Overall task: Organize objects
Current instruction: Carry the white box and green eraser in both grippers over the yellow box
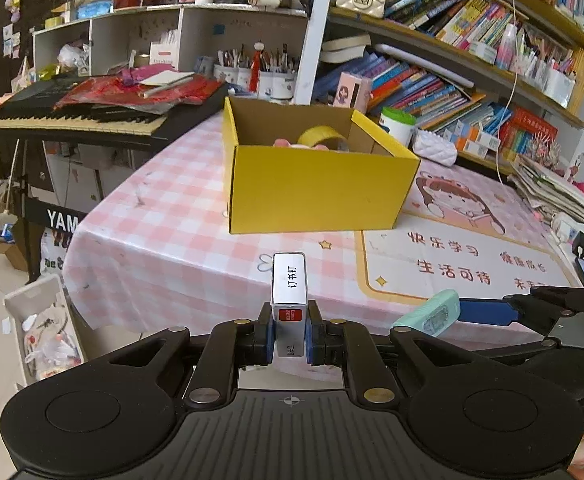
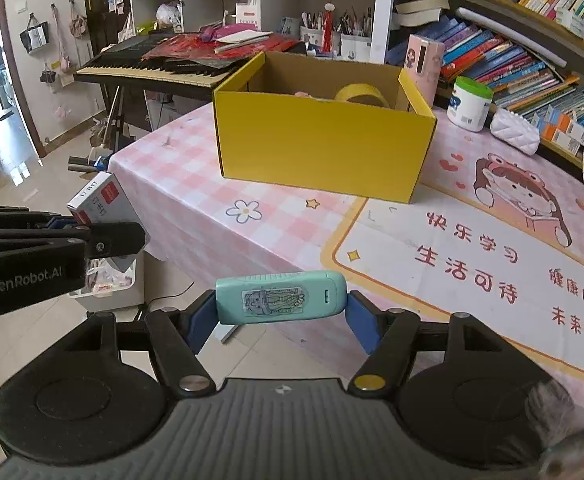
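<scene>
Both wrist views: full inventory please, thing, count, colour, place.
box: 1, yellow, open, on the table
tape roll: 1, yellow, inside the box
tablecloth: 1, pink check, over the table
staple box: 1, silver and red, in left gripper
stapler: 1, mint green, in right gripper
jar: 1, white with green lid, right of the box
pouch: 1, white quilted, by the jar
keyboard: 1, black, left of the table
bin: 1, white, on the floor
books: many, mixed, on shelves
left gripper: shut on staple box
right gripper: shut on stapler
</scene>
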{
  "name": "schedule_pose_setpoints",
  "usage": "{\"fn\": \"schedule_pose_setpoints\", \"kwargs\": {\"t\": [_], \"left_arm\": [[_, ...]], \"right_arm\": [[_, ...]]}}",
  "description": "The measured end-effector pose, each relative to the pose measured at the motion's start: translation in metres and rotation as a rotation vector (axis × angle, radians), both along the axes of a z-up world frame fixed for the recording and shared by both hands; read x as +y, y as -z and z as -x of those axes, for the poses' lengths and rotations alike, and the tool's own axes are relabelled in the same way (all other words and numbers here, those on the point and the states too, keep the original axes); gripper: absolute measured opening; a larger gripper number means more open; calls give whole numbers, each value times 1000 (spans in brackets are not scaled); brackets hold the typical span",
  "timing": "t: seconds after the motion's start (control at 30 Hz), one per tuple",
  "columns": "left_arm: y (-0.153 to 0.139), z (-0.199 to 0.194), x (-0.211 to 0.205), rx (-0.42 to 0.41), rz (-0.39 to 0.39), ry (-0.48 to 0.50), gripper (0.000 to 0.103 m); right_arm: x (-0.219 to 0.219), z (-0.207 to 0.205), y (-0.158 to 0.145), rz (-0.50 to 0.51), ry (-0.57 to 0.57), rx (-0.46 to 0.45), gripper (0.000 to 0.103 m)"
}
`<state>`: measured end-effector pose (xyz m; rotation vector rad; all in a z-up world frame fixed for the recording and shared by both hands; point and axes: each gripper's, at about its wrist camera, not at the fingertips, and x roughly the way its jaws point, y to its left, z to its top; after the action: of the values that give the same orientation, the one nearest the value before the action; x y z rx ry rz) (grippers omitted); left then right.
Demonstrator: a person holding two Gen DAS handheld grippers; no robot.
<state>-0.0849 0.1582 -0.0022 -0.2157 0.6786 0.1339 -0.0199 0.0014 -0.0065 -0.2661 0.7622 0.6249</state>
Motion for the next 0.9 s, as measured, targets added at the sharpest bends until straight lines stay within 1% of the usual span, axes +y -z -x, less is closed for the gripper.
{"fn": "schedule_pose_setpoints", "kwargs": {"t": [0.23, 0.57, 0.73, 0.9], "left_arm": [[-6, 5, 2, -32, -4, 11, 13], [-4, -1, 2, -26, 10, 20, 13], [-3, -10, 2, -22, 11, 20, 13], [-5, -23, 1, -28, -7, 12, 13]], "right_arm": [[4, 6, -7, -2, 8, -30, 67], [3, 3, -9, 7, 23, -40, 67], [2, -6, -8, 7, 28, -36, 67], [4, -21, -8, -5, 30, -34, 67]]}}
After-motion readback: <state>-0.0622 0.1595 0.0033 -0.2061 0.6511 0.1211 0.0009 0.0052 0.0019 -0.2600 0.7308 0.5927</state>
